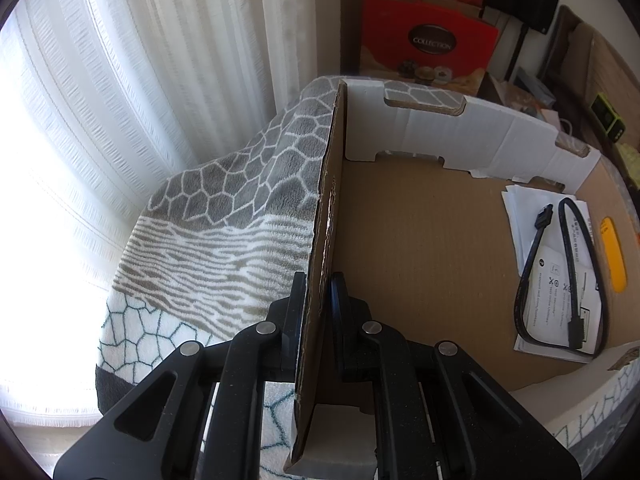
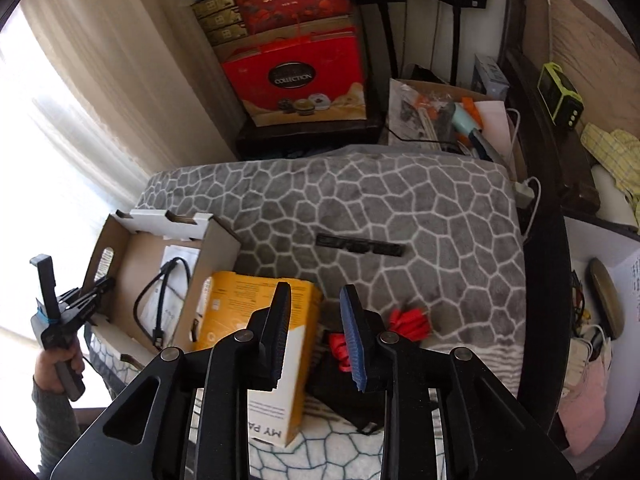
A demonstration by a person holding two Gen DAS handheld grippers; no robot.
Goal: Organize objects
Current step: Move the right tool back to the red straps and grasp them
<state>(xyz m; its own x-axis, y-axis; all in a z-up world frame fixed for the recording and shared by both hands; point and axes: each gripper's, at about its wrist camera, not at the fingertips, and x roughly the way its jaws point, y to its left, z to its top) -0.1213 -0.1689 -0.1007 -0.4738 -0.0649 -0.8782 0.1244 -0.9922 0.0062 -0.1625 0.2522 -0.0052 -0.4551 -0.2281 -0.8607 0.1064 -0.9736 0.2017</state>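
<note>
An open cardboard box (image 2: 136,256) lies on a grey patterned blanket (image 2: 400,208). My left gripper (image 1: 318,292) is shut on the box's left wall (image 1: 326,208); it also shows in the right wrist view (image 2: 102,284). Inside the box lie a black cable (image 1: 568,276) on white paper sheets (image 1: 548,264), with a yellow item (image 1: 612,256) at the right edge. My right gripper (image 2: 316,320) is open and empty above a yellow-and-white carton (image 2: 256,320) leaning by the box. A red ribbon bundle (image 2: 408,320) on a black item (image 2: 344,388) and a black bar (image 2: 360,244) lie on the blanket.
Red gift boxes (image 2: 300,76) are stacked on a dark stand behind the bed. A cluttered box of small items (image 2: 444,116) and a green device (image 2: 560,92) sit at the back right. White curtains (image 1: 100,100) hang at the left.
</note>
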